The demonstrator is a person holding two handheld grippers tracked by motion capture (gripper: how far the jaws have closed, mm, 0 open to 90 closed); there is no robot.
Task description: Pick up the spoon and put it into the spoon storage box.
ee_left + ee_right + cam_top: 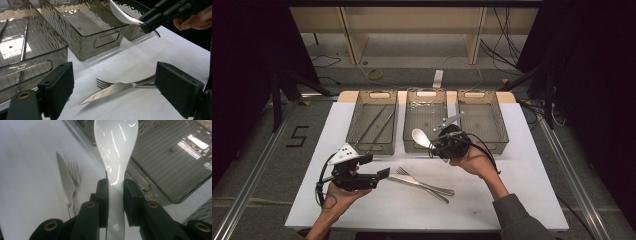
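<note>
White ceramic soup spoon sits clamped by its handle in our right gripper (left gripper gaping idle), so we should lower it level into the middle smoky-clear plastic bin.

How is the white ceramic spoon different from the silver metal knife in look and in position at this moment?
The white ceramic spoon is glossy white with a broad rounded bowl; the silver metal knife is grey steel with a thin serrated blade. The spoon is lifted, its handle clamped in the right gripper near the middle bin; the knife lies flat on the white table, crossing a fork, untouched. Both are cutlery.
</note>
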